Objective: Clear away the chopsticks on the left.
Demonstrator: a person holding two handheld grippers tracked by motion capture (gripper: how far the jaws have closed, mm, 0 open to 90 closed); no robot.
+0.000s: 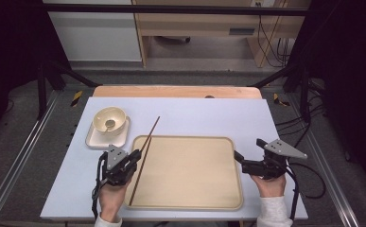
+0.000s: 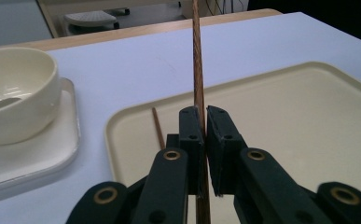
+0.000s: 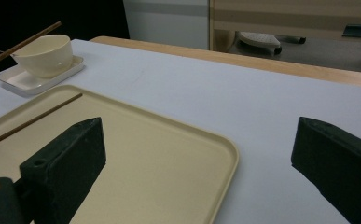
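Observation:
My left gripper (image 1: 135, 157) (image 2: 201, 114) is shut on a thin brown chopstick (image 1: 152, 127) (image 2: 197, 56) (image 3: 24, 44), which points away toward the far side of the table over the tray's left rim. A second chopstick (image 2: 158, 127) (image 3: 33, 119) lies flat inside the beige tray (image 1: 190, 170) (image 2: 308, 121) (image 3: 159, 154) near its left edge. My right gripper (image 1: 249, 149) (image 3: 199, 126) stands open at the tray's right rim with nothing between its jaws.
A cream bowl (image 1: 108, 118) (image 2: 15, 93) (image 3: 45, 53) sits on a square white plate (image 1: 95, 141) (image 2: 52, 154) (image 3: 15, 79) at the far left, just beyond the tray's corner. A pale mat covers the table, whose wooden far edge (image 1: 176, 91) shows.

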